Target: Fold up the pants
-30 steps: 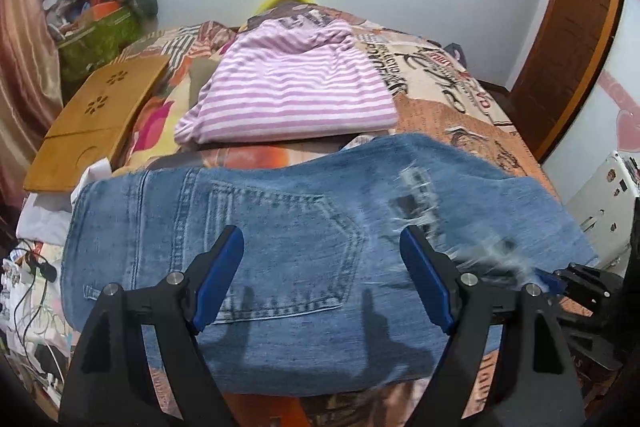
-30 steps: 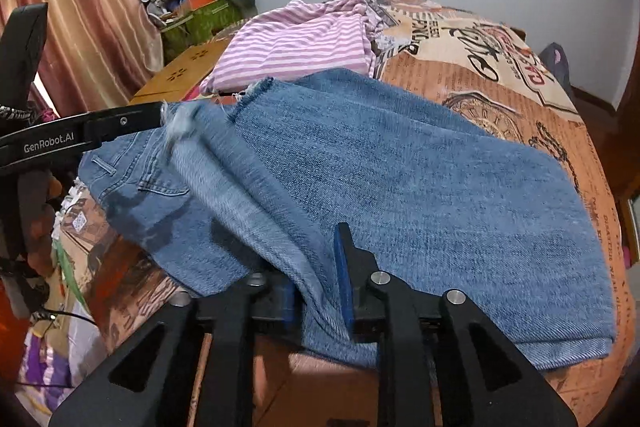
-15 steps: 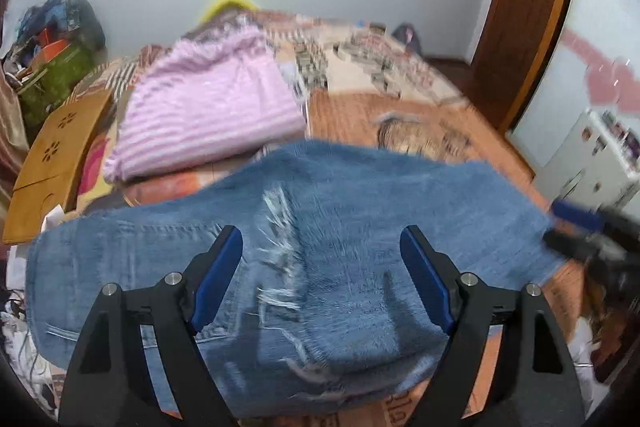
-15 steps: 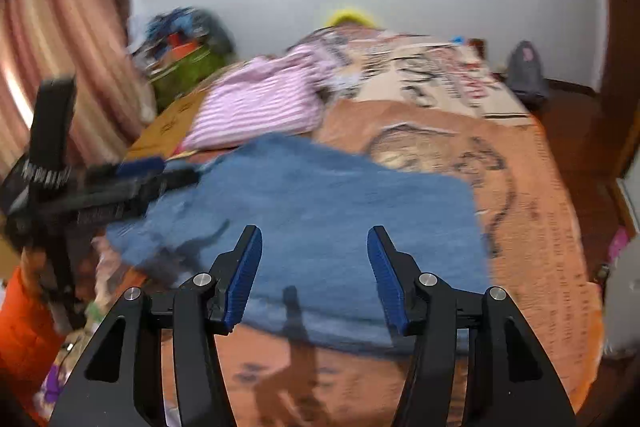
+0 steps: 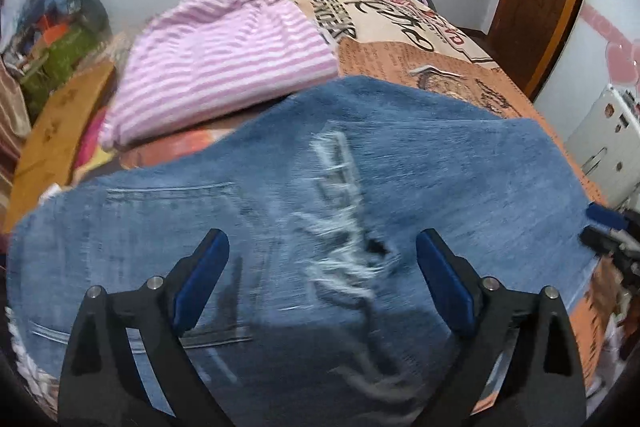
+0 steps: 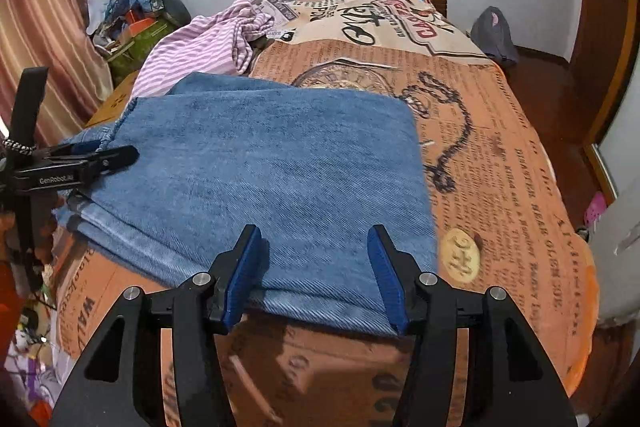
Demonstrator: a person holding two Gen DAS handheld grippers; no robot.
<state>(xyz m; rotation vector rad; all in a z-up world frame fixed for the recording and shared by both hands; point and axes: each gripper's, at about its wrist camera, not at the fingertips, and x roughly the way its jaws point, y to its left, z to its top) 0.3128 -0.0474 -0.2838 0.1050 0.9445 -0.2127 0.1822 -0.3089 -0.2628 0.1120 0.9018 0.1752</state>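
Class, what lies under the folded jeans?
The jeans rest on an orange printed bedspread, visible around them. Whatever lies directly beneath the denim is covered.

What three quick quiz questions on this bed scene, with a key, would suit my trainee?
1. True or false: the left tongs are clamped on the jeans.
2. Which garment lies past the jeans, toward the wall? A) striped pink top B) black jacket C) white towel
3. Fill in: the jeans lie on a bed cover printed like a ____.

Key
1. False. The jaws are opening, with denim below them but nothing pinched. The right tongs hold nothing either.
2. A, the striped pink top.
3. Newspaper.
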